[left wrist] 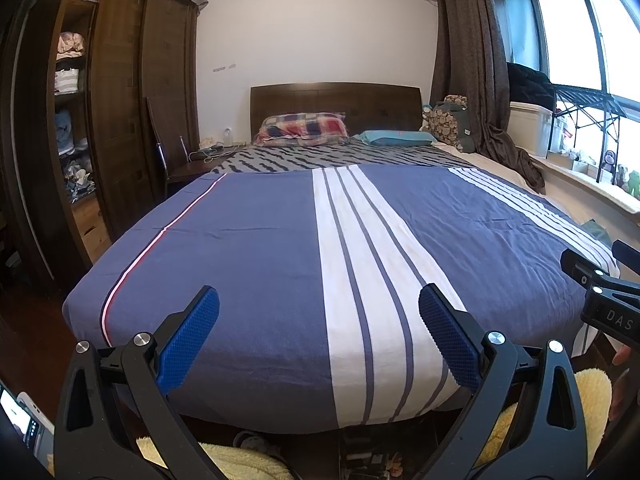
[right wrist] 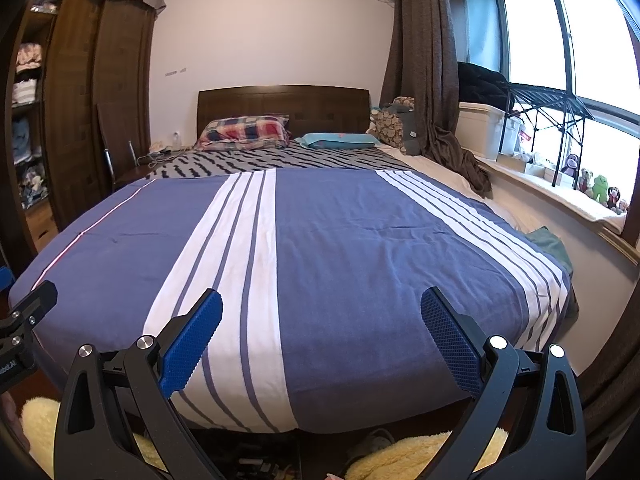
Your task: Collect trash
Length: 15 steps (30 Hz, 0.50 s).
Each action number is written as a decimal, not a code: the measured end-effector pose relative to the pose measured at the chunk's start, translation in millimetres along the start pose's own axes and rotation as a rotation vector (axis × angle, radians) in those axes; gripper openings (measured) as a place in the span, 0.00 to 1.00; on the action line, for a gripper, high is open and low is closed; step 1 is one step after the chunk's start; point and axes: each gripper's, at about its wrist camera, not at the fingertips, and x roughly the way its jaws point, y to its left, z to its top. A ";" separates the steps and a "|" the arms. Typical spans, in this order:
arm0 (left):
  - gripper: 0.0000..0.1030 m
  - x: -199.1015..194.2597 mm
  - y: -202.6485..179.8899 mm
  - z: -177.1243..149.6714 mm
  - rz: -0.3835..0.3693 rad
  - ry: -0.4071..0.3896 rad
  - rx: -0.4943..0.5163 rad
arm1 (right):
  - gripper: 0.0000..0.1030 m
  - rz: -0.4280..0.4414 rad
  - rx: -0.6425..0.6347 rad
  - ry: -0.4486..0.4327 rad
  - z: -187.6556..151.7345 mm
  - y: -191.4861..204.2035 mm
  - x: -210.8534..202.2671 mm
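Left wrist view, L to R:
- Phone, lower left corner, screen lit.
- Wardrobe, left edge, door open, folded clothes on shelves.
- Left gripper, bottom centre, jaws wide apart, blue pads bare, nothing held.
- Bed, centre; blue cover w/ white stripes; plaid pillow & teal pillow at headboard.
- Curtain, upper right; window far right.
- Right gripper body, right edge, partly seen.

Right wrist view, L to R:
- Yellow fleece, bottom edge, both corners.
- Right gripper, bottom centre, jaws wide apart, nothing held.
- Clutter on floor under bed foot, bottom centre; too dim to tell if trash.
- Green cloth, right side of bed.
- Plush toys on sill, right.

Trash: none clearly seen on the bed cover.
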 end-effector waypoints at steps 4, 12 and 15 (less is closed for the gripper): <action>0.92 -0.2 -0.7 0.3 0.000 -0.001 0.000 | 0.97 0.000 0.004 -0.001 -0.4 0.4 -0.4; 0.92 -0.1 -1.2 -0.2 0.002 -0.002 -0.002 | 0.97 -0.002 0.008 0.001 -0.6 0.1 0.1; 0.92 -0.4 -1.1 -1.1 -0.002 -0.005 -0.003 | 0.97 0.001 0.008 0.002 -1.2 1.9 0.0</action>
